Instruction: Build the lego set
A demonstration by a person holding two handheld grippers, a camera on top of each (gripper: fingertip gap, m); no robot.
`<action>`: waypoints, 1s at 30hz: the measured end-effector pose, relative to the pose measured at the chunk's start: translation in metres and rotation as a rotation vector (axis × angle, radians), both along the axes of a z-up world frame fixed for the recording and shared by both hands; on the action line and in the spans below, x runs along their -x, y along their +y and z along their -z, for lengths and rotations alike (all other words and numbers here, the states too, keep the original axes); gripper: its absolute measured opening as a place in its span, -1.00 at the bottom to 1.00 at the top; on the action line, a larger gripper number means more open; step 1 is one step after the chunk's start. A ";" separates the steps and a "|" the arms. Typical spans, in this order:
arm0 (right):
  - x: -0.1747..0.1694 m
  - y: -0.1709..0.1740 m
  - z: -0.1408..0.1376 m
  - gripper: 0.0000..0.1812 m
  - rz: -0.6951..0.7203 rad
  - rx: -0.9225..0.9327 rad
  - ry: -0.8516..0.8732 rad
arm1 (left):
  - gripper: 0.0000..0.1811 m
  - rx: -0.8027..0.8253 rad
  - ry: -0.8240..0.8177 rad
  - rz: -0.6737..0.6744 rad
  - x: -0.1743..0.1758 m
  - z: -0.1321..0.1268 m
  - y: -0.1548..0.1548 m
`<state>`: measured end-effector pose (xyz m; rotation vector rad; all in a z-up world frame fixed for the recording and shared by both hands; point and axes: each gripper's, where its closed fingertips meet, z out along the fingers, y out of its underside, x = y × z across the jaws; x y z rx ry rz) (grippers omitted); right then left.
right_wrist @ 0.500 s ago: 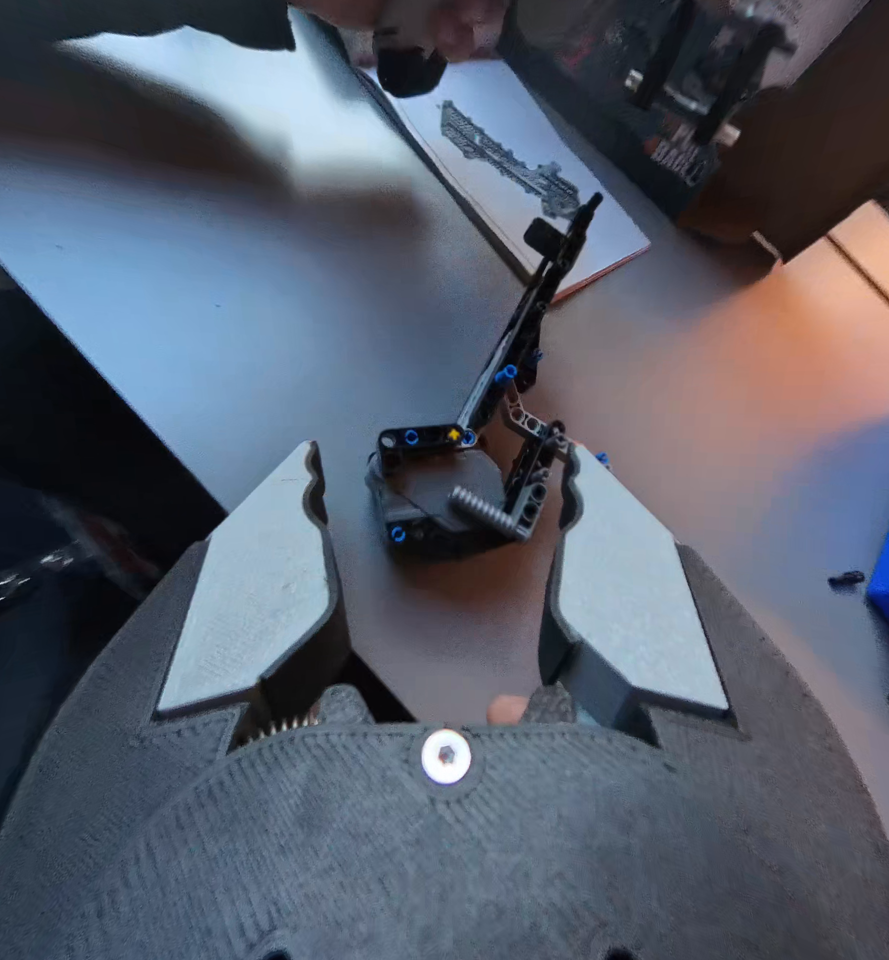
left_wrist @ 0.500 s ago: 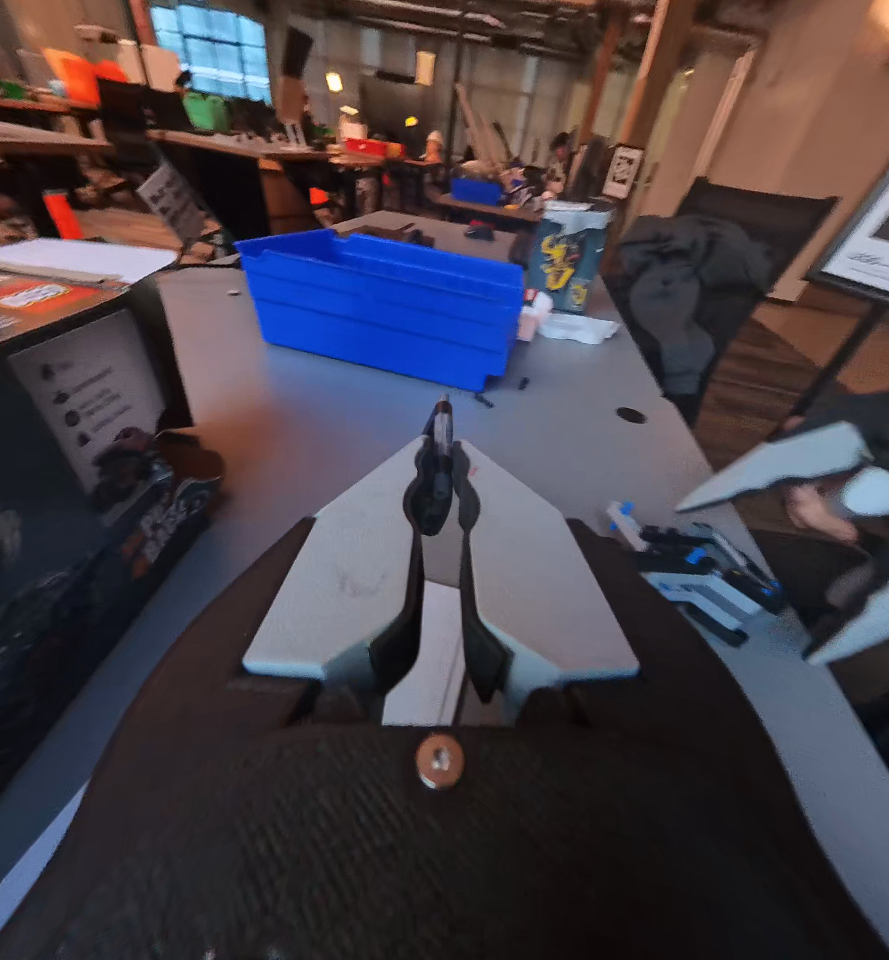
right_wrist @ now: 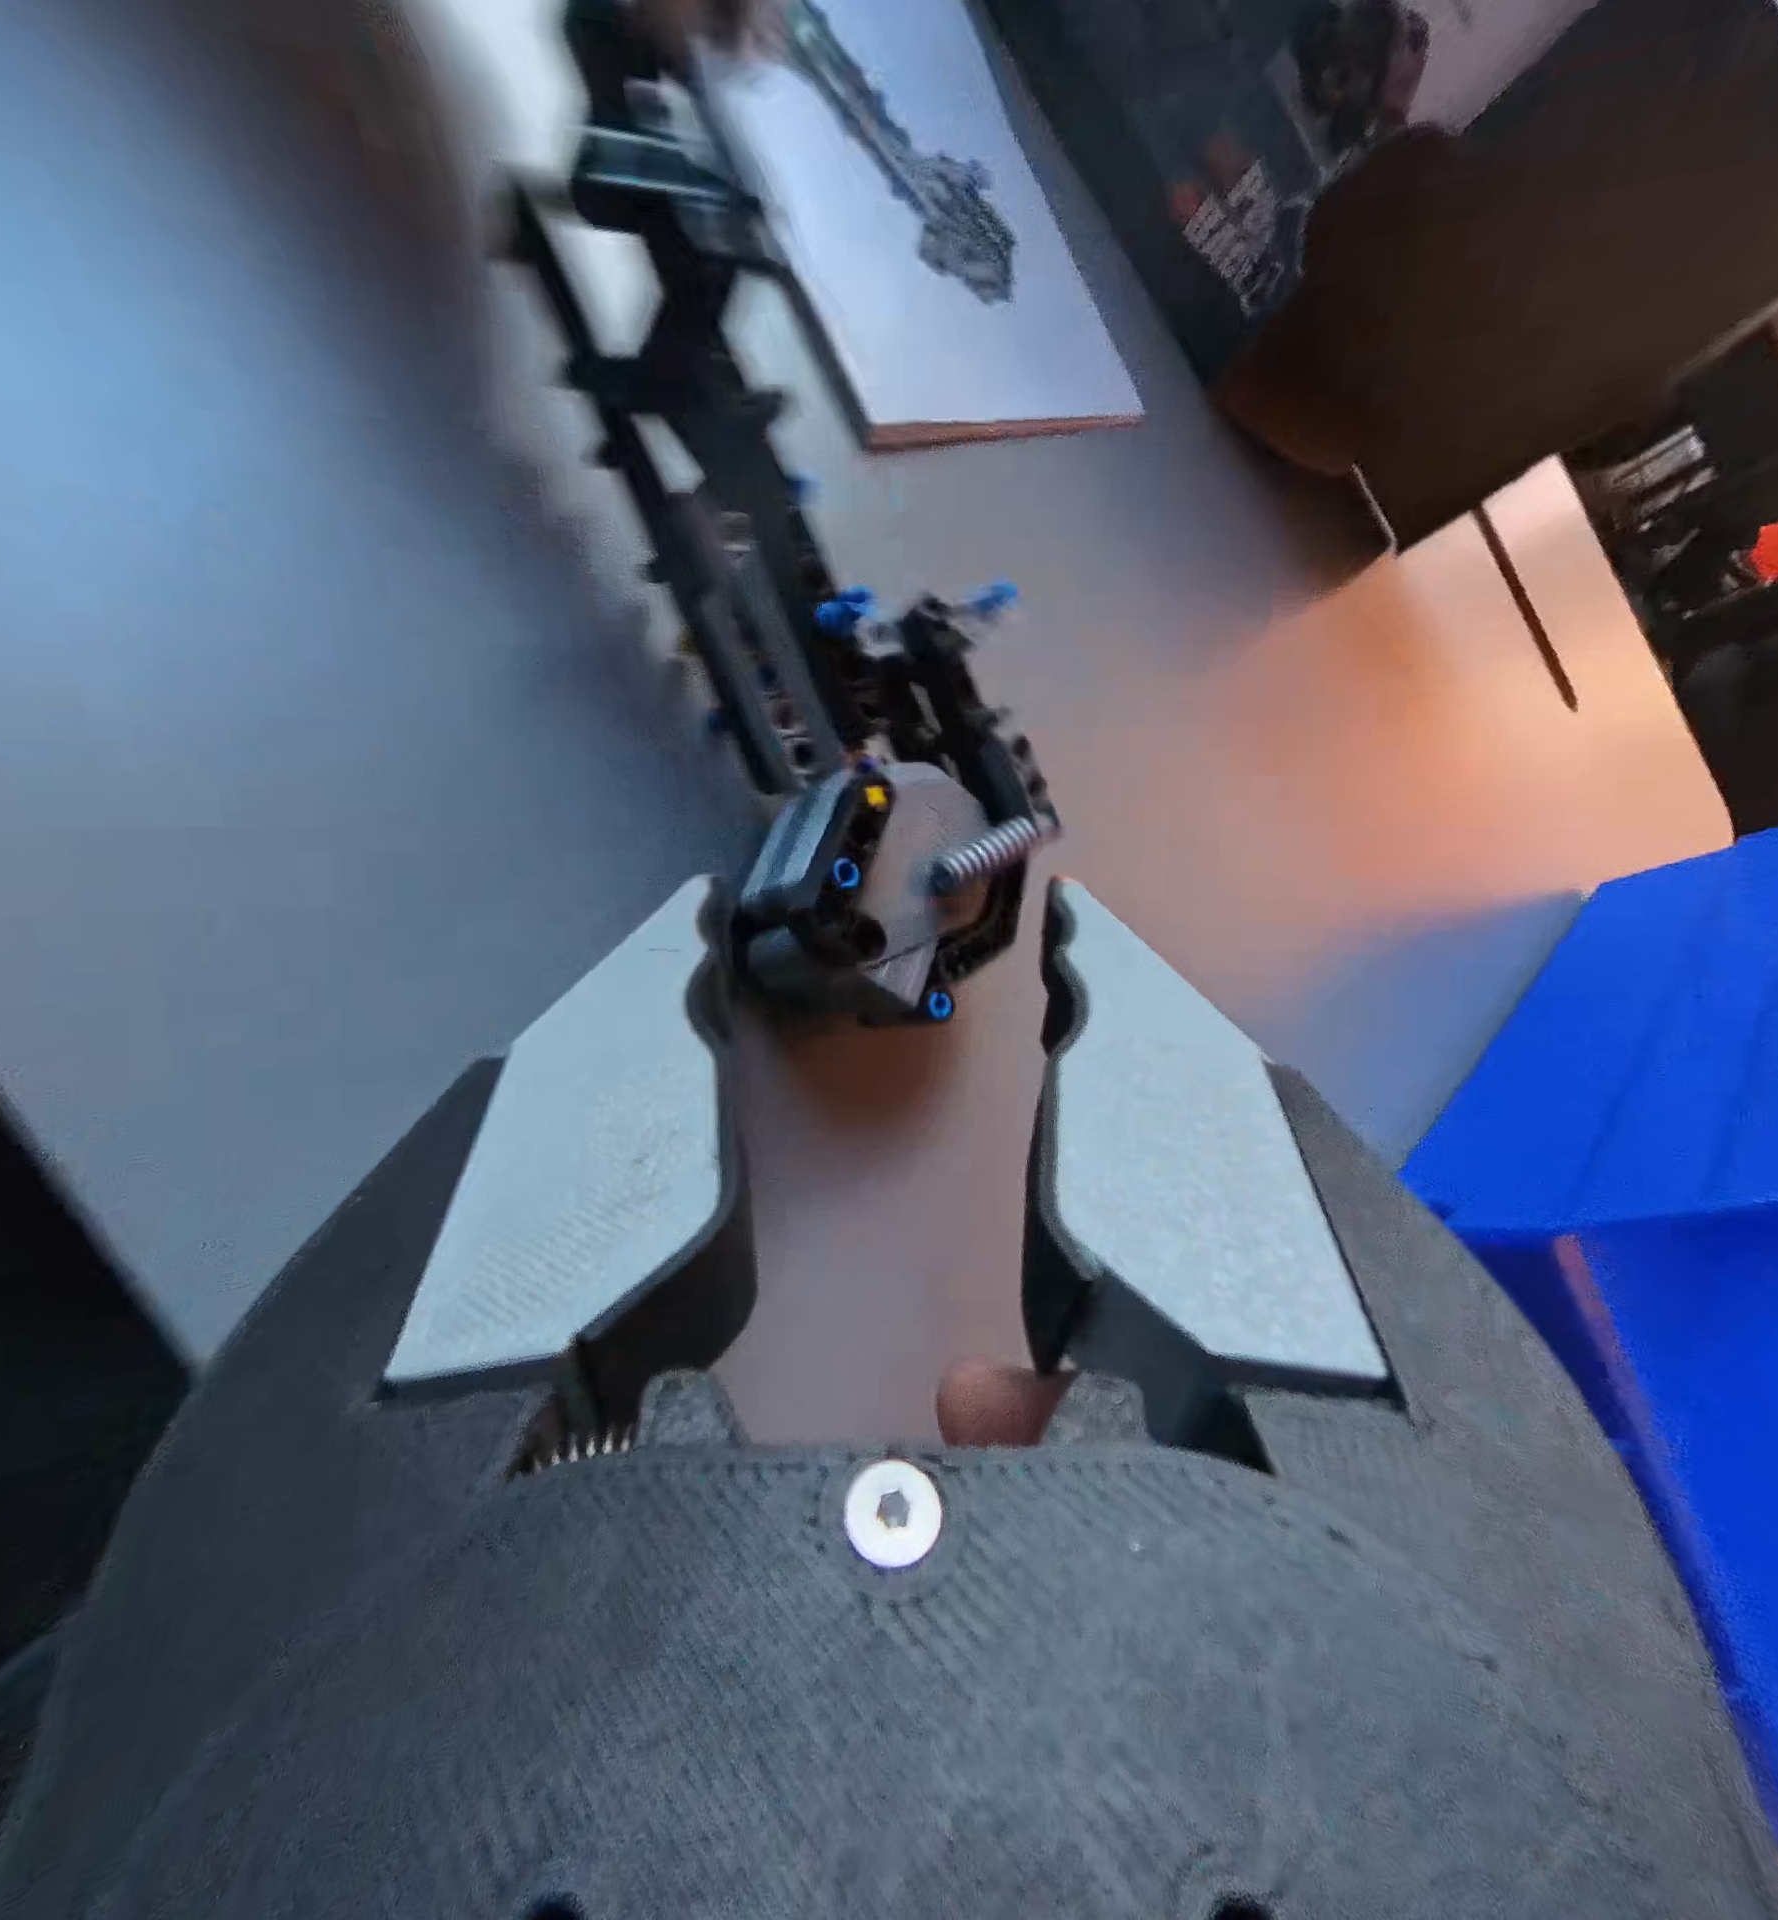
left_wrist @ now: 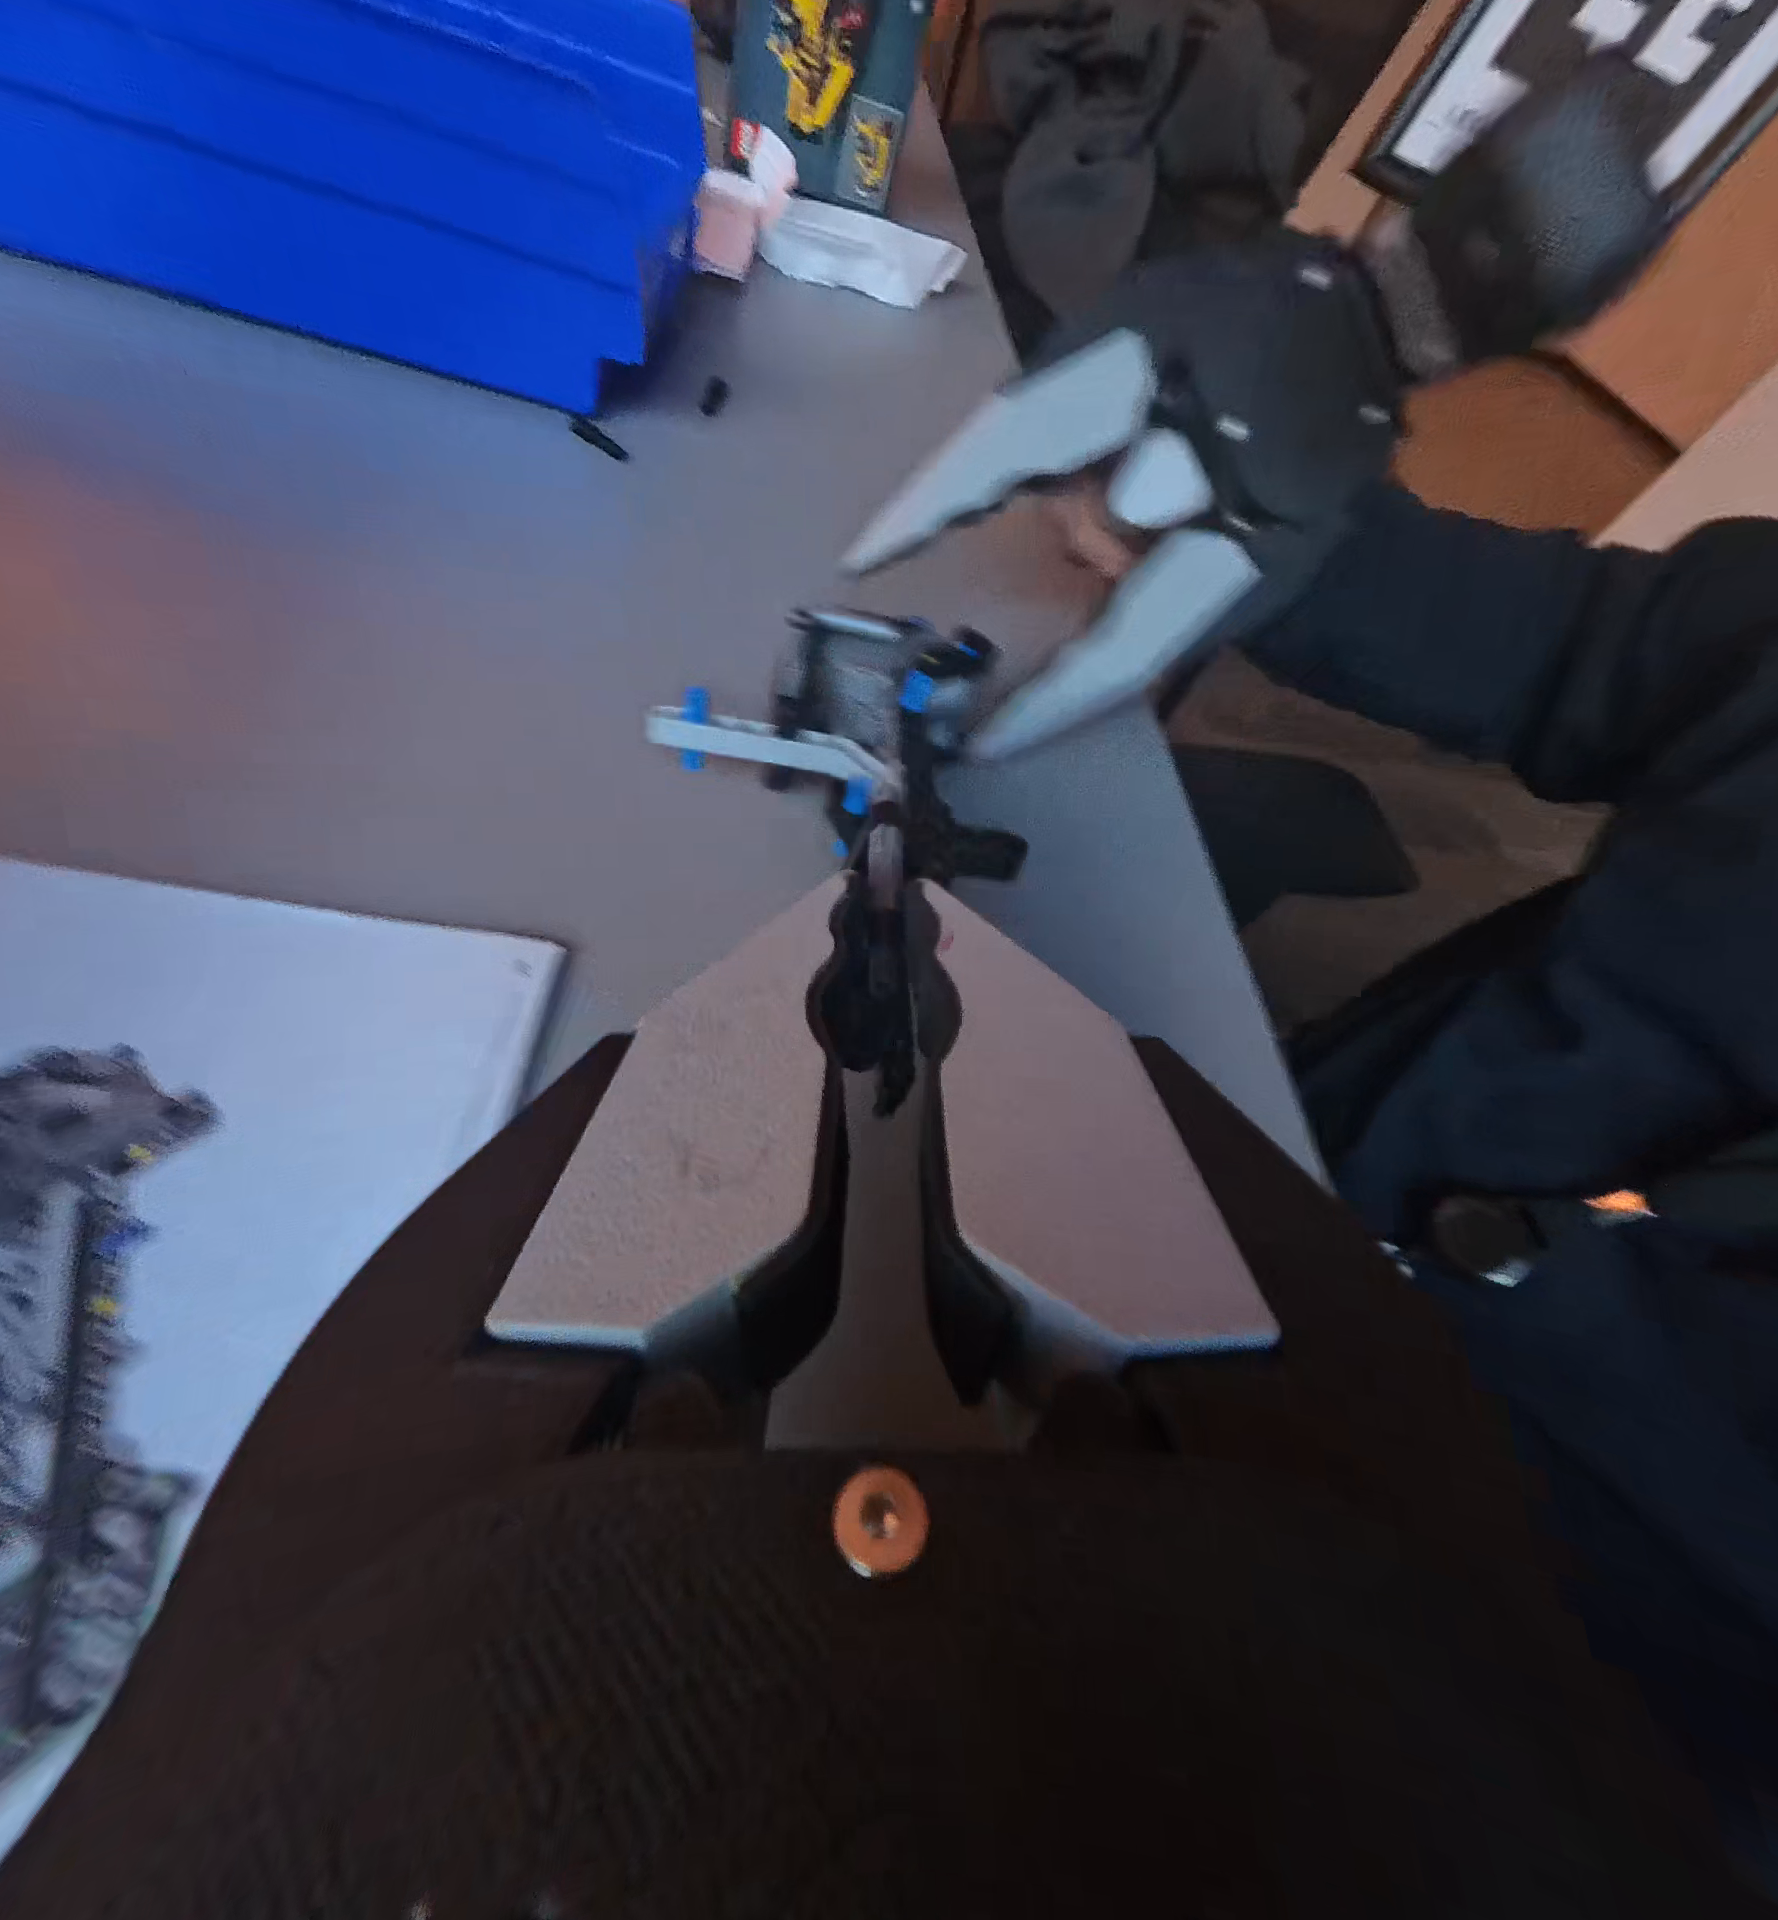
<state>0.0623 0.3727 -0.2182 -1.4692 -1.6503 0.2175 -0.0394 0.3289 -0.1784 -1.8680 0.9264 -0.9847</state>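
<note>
left gripper clamped on small dark piece, just beside lego assembly | right gripper fingers apart around its grey end | light, rigid, joints likely fragile; grip block body

Bare tabletop btwn blue bin & booklet, lego assembly blocks right hand-held gripper

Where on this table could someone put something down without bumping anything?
The widest bare stretch of grey table lies between the blue bin and the open instruction booklet. It is crowded near the table edge, where the lego assembly sits between the left hand-held gripper and the open right hand-held gripper.
</note>
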 end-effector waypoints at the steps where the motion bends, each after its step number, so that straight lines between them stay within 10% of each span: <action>1: 0.002 0.010 0.000 -0.37 -0.002 0.011 -0.005 | -0.97 0.022 -0.013 0.011 0.000 0.001 -0.014; 7: 0.024 0.076 0.003 -0.32 0.140 0.238 0.081 | -0.97 -0.056 0.000 -0.073 0.030 0.000 -0.069; 19: -0.028 0.075 -0.014 -0.35 0.292 0.519 0.309 | -0.97 -0.105 -0.012 -0.178 0.073 -0.002 -0.071; 26: -0.007 0.020 -0.093 -0.42 -0.024 0.669 0.603 | -0.96 -0.068 -0.295 -0.252 0.066 -0.031 -0.059; 30: 0.038 -0.057 -0.092 -0.46 -0.274 0.714 0.476 | -0.97 -0.045 -0.365 -0.233 0.042 -0.036 -0.054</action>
